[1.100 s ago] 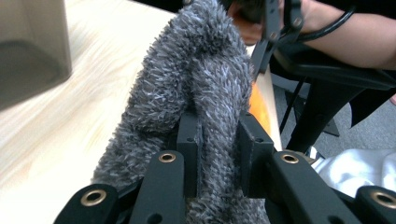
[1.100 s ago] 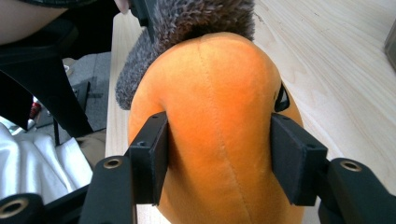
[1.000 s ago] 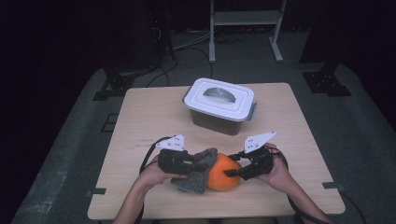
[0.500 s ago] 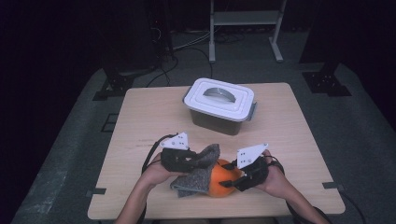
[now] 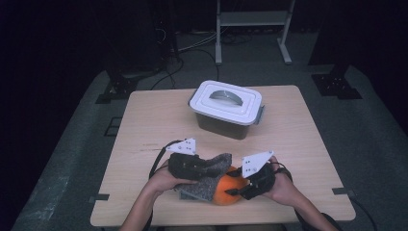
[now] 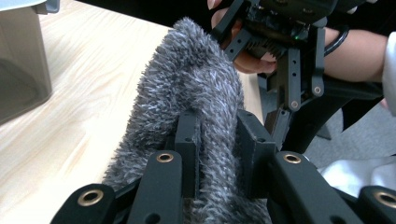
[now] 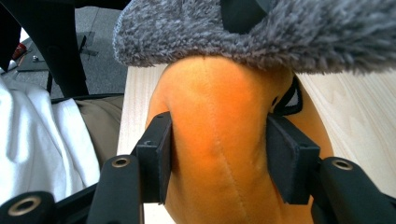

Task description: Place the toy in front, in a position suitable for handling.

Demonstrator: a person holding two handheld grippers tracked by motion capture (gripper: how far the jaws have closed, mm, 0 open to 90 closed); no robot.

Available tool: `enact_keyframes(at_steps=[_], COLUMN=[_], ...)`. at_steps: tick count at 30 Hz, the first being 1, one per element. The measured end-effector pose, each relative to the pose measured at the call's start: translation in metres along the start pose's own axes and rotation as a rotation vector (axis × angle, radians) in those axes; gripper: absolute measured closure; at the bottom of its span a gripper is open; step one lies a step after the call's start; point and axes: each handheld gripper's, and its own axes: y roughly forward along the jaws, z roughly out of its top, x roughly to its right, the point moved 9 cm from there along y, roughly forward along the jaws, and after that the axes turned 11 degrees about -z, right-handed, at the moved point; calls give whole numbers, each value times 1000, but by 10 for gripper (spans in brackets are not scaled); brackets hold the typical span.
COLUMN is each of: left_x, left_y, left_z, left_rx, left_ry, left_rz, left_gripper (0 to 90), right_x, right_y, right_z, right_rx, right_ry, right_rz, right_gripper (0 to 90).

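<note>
**Fuzzy cloth over orange ball**

At lower centre, the orange ball (image 5: 229, 190) is clamped by the right gripper (image 5: 244, 188). The grey fuzzy cloth (image 5: 211, 174), pinched by the left gripper (image 5: 202, 169), is draped leftward over it. Farther up the desk (image 5: 154, 120) stands the lidded box (image 5: 226, 109).

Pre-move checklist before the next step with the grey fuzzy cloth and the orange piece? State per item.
1. Left tool clamped on the grey fuzzy cloth: ok, the jaws pinch a fold of it.
2. Right tool gripping the orange soft piece: ok, both pads press its sides.
3. Cloth lying over the orange piece: ok, its edge drapes across the top in the right gripper view.
4. Lidded container out of the way: ok, it stands apart, farther back on the table.
5. Container lid open for loading: not ok, the lid is on.
6. How the cloth and orange piece are joined: cannot tell.
</note>
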Motion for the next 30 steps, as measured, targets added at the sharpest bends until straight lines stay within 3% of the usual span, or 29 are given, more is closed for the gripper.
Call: enact_keyframes(at_steps=[8,12,17,20,21,22,24,26,30], left_x=[-17,-23,-18,-9,0,0,9,11,2], left_y=[-16,-16,-11,-11,-7,-7,-1,3,0], left_z=[-26,-34,-26,-15,-5,-5,4,6,-2], left_rx=[-6,36,37,64,73,73,58,34,23], left_ry=[-79,-128,-101,-72,-42,-42,-1,29,12], left_rz=[33,2,-15,-41,-61,-61,-70,-56,-28], left_gripper=[723,724,724,724,723,723,722,718,719], right_x=[17,25,24,23,23,23,21,20,26], right_y=[-10,-16,-14,-13,-12,-12,-10,-9,-13], right_z=[-9,-14,-13,-12,-11,-11,-8,-7,-11], right_rx=[15,27,26,29,29,29,22,15,18], right_ry=[66,120,117,125,124,124,108,95,127], right_rz=[8,17,21,19,19,19,16,12,9], right_gripper=[463,463,459,457,457,457,456,456,456])
